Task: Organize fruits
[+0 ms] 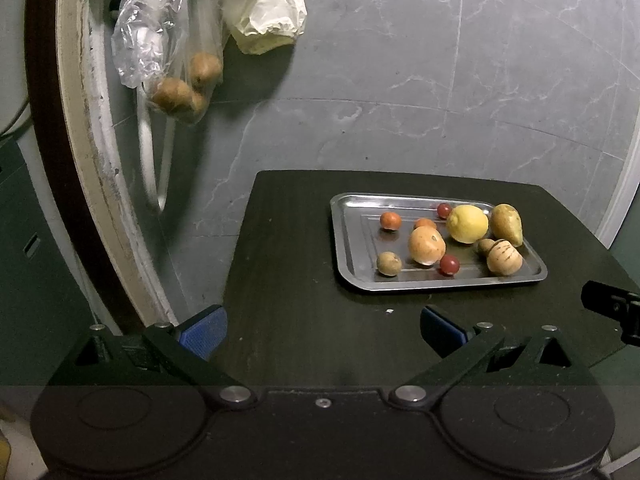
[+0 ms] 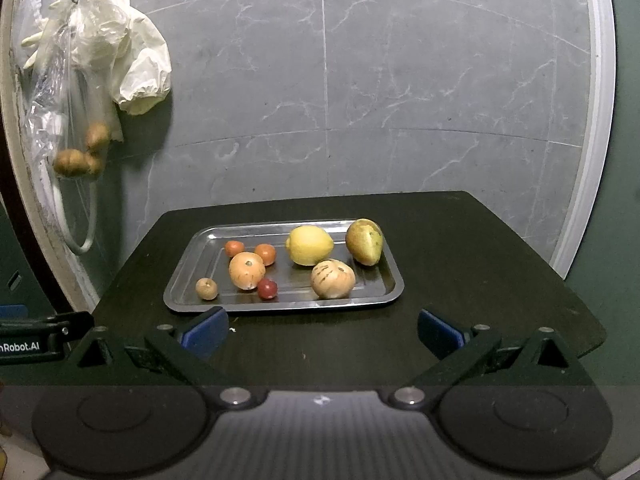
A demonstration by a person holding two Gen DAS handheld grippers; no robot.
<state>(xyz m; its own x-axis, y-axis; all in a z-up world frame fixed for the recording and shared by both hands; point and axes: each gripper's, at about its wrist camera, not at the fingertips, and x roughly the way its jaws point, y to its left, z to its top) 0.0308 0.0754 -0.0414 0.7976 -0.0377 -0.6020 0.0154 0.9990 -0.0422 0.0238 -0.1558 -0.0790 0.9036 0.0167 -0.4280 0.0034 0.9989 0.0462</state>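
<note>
A steel tray (image 1: pixel 348 252) (image 2: pixel 184 280) lies on a dark table (image 1: pixel 288 264) (image 2: pixel 460 264) and holds several fruits. Among them are a yellow lemon (image 1: pixel 467 224) (image 2: pixel 309 245), a green-yellow pear (image 1: pixel 507 225) (image 2: pixel 364 241), a striped pale melon (image 1: pixel 504 257) (image 2: pixel 333 278), an orange round fruit (image 1: pixel 426 245) (image 2: pixel 247 270), small red and orange tomatoes (image 1: pixel 449 265) (image 2: pixel 267 288) and a small brown fruit (image 1: pixel 389 263) (image 2: pixel 207 289). My left gripper (image 1: pixel 322 328) is open, low over the table left of and before the tray. My right gripper (image 2: pixel 322 330) is open just before the tray's front edge. Both hold nothing.
A clear plastic bag with brown fruits (image 1: pixel 180 88) (image 2: pixel 80 156) and a cream plastic bag (image 1: pixel 264 12) (image 2: pixel 128 64) hang on the grey marble wall at the left. A white-framed edge (image 1: pixel 88 160) runs down the left side. The other gripper's tip (image 1: pixel 612 308) (image 2: pixel 40 338) shows at each view's side.
</note>
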